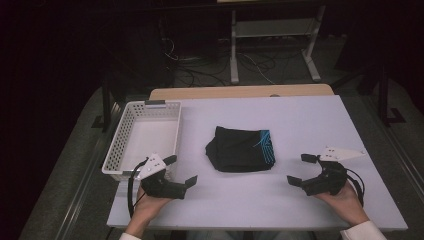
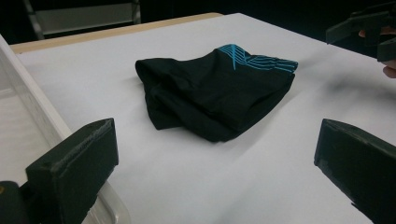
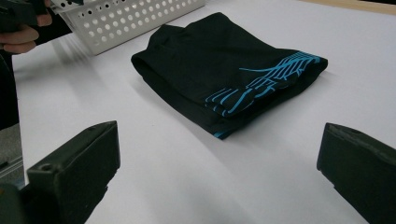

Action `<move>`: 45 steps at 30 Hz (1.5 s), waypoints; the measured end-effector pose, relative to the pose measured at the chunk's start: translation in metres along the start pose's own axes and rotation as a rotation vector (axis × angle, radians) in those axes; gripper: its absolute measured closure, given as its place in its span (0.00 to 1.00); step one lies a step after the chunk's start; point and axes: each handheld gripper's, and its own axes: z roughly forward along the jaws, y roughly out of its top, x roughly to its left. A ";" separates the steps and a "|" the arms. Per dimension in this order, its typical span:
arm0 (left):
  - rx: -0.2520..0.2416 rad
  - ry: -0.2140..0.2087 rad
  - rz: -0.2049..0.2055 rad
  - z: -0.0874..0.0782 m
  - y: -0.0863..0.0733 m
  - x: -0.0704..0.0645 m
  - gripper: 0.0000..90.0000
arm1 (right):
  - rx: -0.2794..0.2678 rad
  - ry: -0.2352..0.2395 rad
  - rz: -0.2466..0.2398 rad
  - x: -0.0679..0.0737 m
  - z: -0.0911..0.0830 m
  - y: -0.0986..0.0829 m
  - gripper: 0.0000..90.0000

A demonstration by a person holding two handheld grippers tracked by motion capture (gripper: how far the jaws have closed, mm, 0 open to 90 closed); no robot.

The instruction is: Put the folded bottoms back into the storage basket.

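A folded black garment (image 1: 240, 149) with bright blue line markings along one edge lies near the middle of the white worktop (image 1: 300, 120), its folds stacked loosely and its blue-marked edge turned toward the person's right. A white perforated basket (image 1: 129, 127) stands to the left of it on the worktop, apart from the cloth, with its near corner just beside the left gripper (image 1: 180, 171). That gripper is held in the person's left hand (image 1: 147, 204) at the near left of the worktop, its two black jaws spread wide with nothing between them; in the left gripper view the garment (image 2: 215, 95) lies ahead of the jaws, clear of both, and the basket's pale wall (image 2: 28, 116) runs along the left side. The right gripper (image 1: 302, 170) sits in the right hand (image 1: 345, 200) at the near right of the worktop, also with its jaws spread wide and holding nothing. In the right gripper view the garment (image 3: 224, 70) lies ahead and between the two jaws without touching them, the blue markings facing the camera, and the basket (image 3: 126, 18) stands beyond it at the upper left. Both grippers are well apart from each other, one on each side of the cloth.
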 end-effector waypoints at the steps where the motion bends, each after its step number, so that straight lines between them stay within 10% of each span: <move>1: 0.000 0.000 0.001 0.000 0.000 0.000 0.00 | 0.000 0.003 0.000 0.000 0.000 0.000 0.00; 45: 0.047 0.009 0.027 0.010 0.031 0.001 0.00 | 0.047 0.015 0.015 0.003 -0.004 0.033 0.00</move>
